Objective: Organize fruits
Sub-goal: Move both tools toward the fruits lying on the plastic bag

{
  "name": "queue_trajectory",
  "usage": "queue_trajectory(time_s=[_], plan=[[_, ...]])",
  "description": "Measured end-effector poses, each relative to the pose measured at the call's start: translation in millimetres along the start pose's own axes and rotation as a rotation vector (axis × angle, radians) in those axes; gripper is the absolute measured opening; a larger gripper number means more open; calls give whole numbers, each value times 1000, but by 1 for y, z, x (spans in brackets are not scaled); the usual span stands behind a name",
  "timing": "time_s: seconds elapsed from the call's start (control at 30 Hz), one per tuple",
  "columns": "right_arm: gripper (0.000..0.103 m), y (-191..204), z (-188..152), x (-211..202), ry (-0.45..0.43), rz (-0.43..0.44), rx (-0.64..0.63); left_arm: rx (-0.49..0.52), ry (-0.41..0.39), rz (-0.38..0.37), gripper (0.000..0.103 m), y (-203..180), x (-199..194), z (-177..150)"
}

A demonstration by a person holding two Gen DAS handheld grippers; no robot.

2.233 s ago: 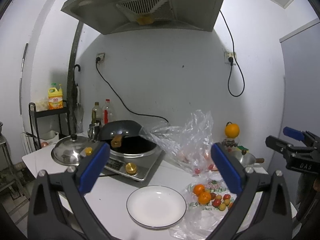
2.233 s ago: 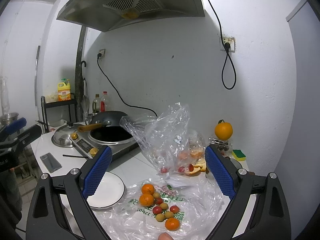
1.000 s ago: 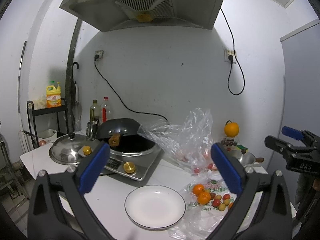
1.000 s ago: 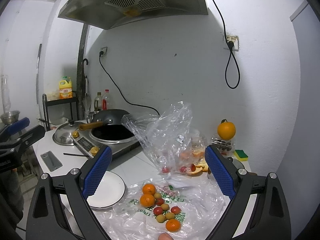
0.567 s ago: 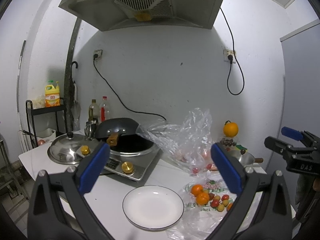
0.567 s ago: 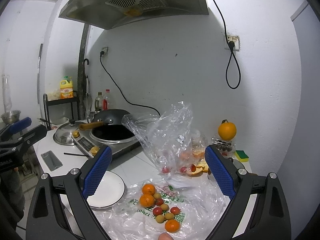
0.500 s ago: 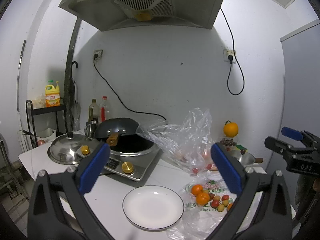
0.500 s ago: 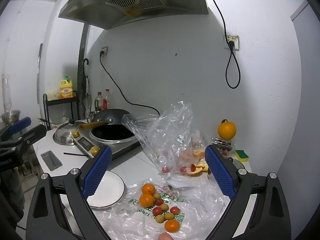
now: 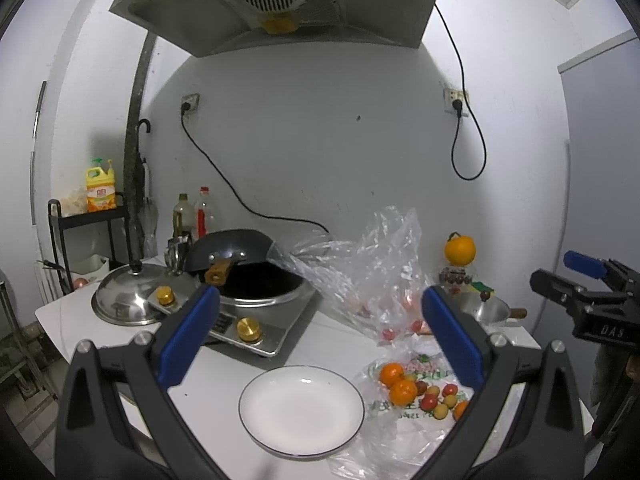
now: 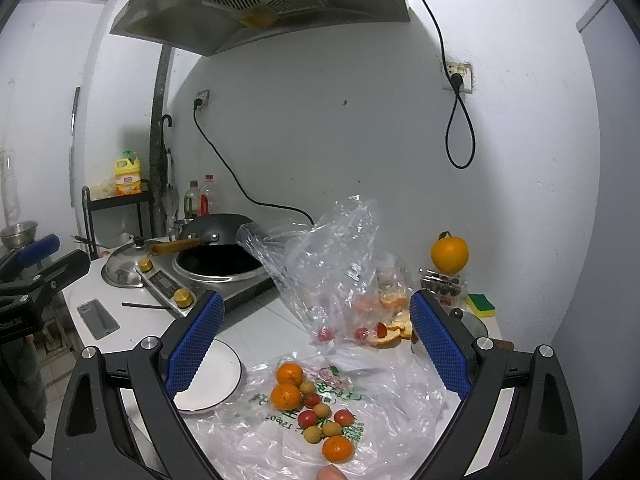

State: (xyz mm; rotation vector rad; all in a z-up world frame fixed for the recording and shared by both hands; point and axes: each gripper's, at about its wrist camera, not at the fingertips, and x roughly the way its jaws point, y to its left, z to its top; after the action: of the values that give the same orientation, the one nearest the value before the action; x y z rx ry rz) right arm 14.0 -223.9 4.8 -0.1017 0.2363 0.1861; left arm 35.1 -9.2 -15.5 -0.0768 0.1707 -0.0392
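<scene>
Since little has shifted lately, we hover both grippers' jaws spread empty, with small orange mandarins (image 10: 289, 373) unsorted beside the round white plate (image 9: 301, 408).

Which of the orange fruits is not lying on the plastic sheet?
The large orange with a stem, standing raised by the wall; the three small mandarins lie on the flat plastic sheet.

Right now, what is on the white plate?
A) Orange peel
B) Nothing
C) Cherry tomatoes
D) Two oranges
B: the plate is bare, while the oranges and tomatoes lie beside it on the flat plastic bag.
</scene>
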Motion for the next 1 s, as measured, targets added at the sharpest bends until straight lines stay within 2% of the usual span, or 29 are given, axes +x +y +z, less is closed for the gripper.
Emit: queue_trajectory(time_s=[0.3, 0.63, 0.83, 1.0], plan=[[96, -35, -17, 7, 42, 5, 43, 33, 41, -15, 102, -27, 15, -7], [96, -79, -39, 13, 82, -43, 51, 49, 125, -38, 102, -68, 41, -31], [96, -102, -63, 34, 164, -44, 62, 50, 191, -53, 102, -89, 62, -50], [96, -108, -84, 48, 217, 1, 61, 65, 239, -60, 102, -104, 74, -67]])
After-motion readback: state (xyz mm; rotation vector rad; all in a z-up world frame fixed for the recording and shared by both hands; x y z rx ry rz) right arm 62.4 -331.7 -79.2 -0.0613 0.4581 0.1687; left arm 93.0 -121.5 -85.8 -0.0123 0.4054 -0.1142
